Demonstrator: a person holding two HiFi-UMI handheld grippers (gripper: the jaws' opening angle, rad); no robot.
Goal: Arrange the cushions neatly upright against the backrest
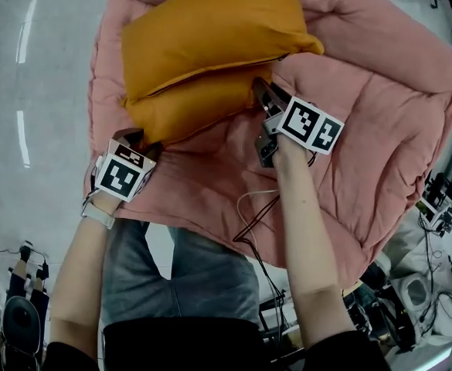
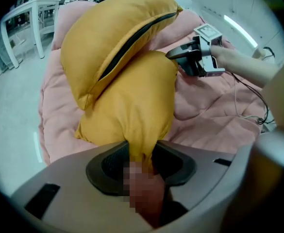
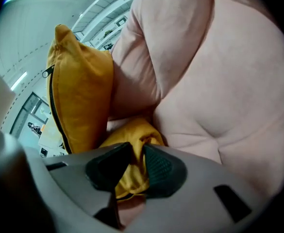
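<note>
Left gripper [image 1: 137,141] clamps corner of lower orange cushion [image 1: 195,107], jaws pinched onto fabric; right gripper [image 1: 263,99] clamps opposite corner likewise. Cushion lies on pink padded chair [image 1: 365,91], under upper orange cushion [image 1: 210,29]. Risks: thin corner grips slip when lifting; upper cushion topples.

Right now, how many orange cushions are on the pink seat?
2. The upper cushion lies across the lower cushion, whose ends are pinched in the jaws of the left gripper and right gripper. More could hide underneath.
</note>
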